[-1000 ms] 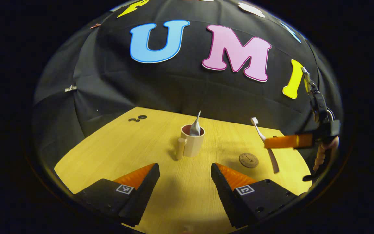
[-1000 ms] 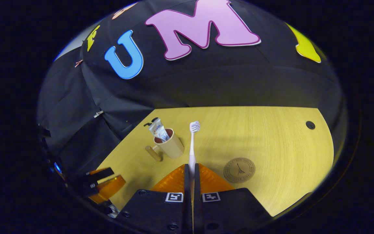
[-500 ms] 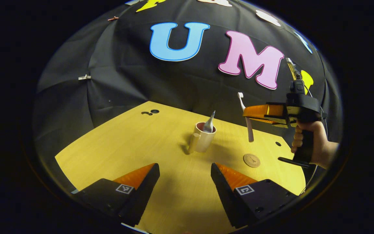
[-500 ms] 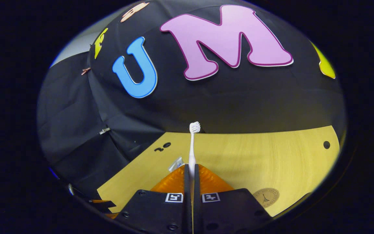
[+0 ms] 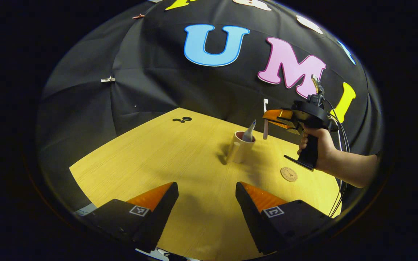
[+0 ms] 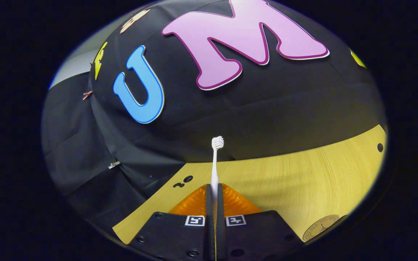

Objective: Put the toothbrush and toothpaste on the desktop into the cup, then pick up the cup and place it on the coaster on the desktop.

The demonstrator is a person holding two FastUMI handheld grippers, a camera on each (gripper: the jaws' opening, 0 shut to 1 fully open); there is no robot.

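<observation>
The right gripper point(image 6: 212, 192) is clenched on the toothbrush point(image 6: 214, 163), both orange fingers point(image 6: 194, 201) pressing its handle, the bristled head pointing forward and up against the booth wall. In the left gripper view this gripper point(image 5: 272, 115) hangs in the air just right of the cup point(image 5: 241, 146), held by a hand point(image 5: 323, 148), and the toothbrush point(image 5: 265, 119) stands nearly upright in it, its lower end just beside and above the cup's rim. A second ago the brush was tilted low over the desk near the coaster; since then it has been lifted and carried toward the cup.

The left gripper point(image 5: 207, 197) is released, its fingers point(image 5: 154, 197) spread wide over the desk point(image 5: 140, 156), apart from everything. It has drawn back, so the cup now sits farther off than before.

The toothpaste point(image 5: 249, 131) stands in the cup, its crimped end sticking up. The coaster point(image 5: 289, 174) lies flat on the desk, right of the cup and nearer, below the hand. In the right gripper view the coaster point(image 6: 321, 226) has slid to the lower right edge, and the cup seen a second ago is gone.
</observation>
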